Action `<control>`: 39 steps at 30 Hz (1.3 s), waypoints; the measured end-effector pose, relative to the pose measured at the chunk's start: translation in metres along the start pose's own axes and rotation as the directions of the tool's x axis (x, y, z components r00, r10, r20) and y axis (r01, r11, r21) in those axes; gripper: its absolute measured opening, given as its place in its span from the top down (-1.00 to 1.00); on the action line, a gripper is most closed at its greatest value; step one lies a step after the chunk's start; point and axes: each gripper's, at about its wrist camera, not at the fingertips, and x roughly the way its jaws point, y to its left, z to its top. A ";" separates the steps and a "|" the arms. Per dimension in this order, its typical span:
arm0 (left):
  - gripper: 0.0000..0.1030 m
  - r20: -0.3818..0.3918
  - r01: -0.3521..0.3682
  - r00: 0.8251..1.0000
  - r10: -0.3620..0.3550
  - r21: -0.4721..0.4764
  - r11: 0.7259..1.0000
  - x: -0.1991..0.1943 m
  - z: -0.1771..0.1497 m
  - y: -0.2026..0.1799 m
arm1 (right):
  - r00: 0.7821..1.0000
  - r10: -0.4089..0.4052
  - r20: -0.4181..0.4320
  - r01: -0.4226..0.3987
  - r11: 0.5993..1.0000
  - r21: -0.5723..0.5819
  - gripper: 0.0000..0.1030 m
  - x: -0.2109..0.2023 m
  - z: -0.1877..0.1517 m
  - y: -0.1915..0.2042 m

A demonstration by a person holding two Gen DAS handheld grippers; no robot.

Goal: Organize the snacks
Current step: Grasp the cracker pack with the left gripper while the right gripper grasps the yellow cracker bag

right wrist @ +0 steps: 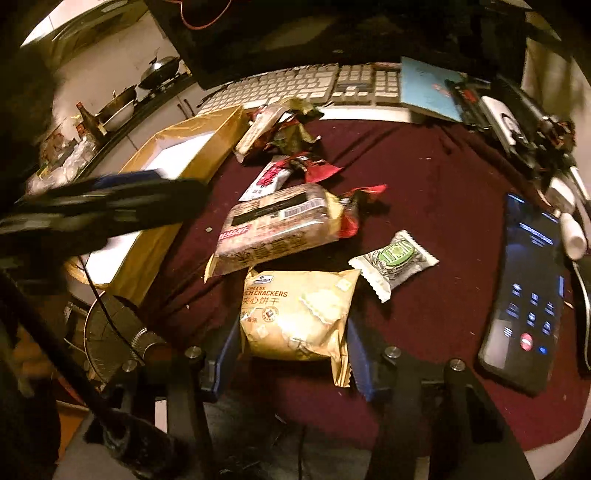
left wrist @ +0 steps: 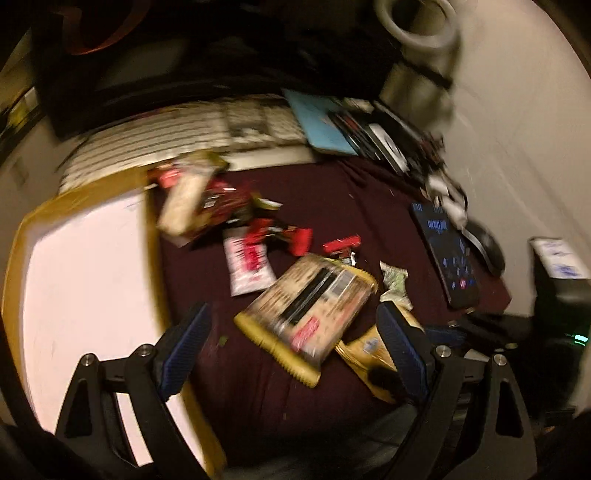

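Several snack packets lie on a maroon cloth (right wrist: 424, 177). My right gripper (right wrist: 291, 354) has its blue pads on both sides of a yellow cheese cracker packet (right wrist: 295, 317), closed on it. Beyond it lie a large brown wafer packet (right wrist: 277, 225), a small green-and-white packet (right wrist: 395, 258), and red and white wrappers (right wrist: 291, 166). My left gripper (left wrist: 295, 350) is open and empty, above the wafer packet (left wrist: 310, 310); the view is blurred. It also crosses the right wrist view (right wrist: 110, 203) at left. An open cardboard box (right wrist: 184, 147) stands left of the snacks.
A phone (right wrist: 524, 291) with a lit screen lies at the right on the cloth. A keyboard (right wrist: 303, 85), a blue booklet (right wrist: 428, 88) and a monitor (right wrist: 332, 26) sit behind. Cables and small gadgets (right wrist: 535, 136) are at the far right.
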 end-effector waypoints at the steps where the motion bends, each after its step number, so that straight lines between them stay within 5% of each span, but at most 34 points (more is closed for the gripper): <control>1: -0.75 -0.039 0.012 0.999 -0.012 0.016 1.000 0.013 0.006 0.000 | 1.000 -0.018 0.009 0.018 1.000 -0.003 -0.01 -0.001 -0.001 -0.001; 6: -0.75 -0.133 0.022 0.991 -0.014 0.060 0.998 0.044 0.018 0.000 | 0.999 0.043 -0.008 -0.043 0.999 -0.003 -0.02 0.005 -0.001 -0.002; 13: -0.73 -0.171 0.069 0.984 -0.043 0.147 0.987 0.038 0.000 -0.011 | 1.000 0.006 -0.004 -0.006 1.000 0.016 -0.03 0.003 -0.004 -0.014; 18: -0.65 -0.163 -0.022 0.985 0.055 0.198 0.980 0.038 -0.006 -0.016 | 0.999 0.046 0.009 -0.046 0.997 0.058 -0.05 0.003 -0.007 -0.019; 23: -0.66 -0.145 0.029 0.989 -0.006 0.157 0.987 0.050 0.007 -0.006 | 0.999 0.042 0.012 -0.043 0.998 0.053 -0.06 0.004 -0.007 -0.018; 29: -0.42 -0.224 -0.012 0.973 0.053 0.178 0.984 0.069 -0.005 -0.007 | 0.999 0.039 0.014 -0.039 0.999 0.033 -0.07 0.003 -0.009 -0.017; 39: -0.38 -0.163 -0.137 0.973 0.164 0.162 0.977 0.062 -0.022 -0.007 | 1.000 0.019 0.021 -0.019 1.000 0.015 -0.08 0.003 -0.009 -0.012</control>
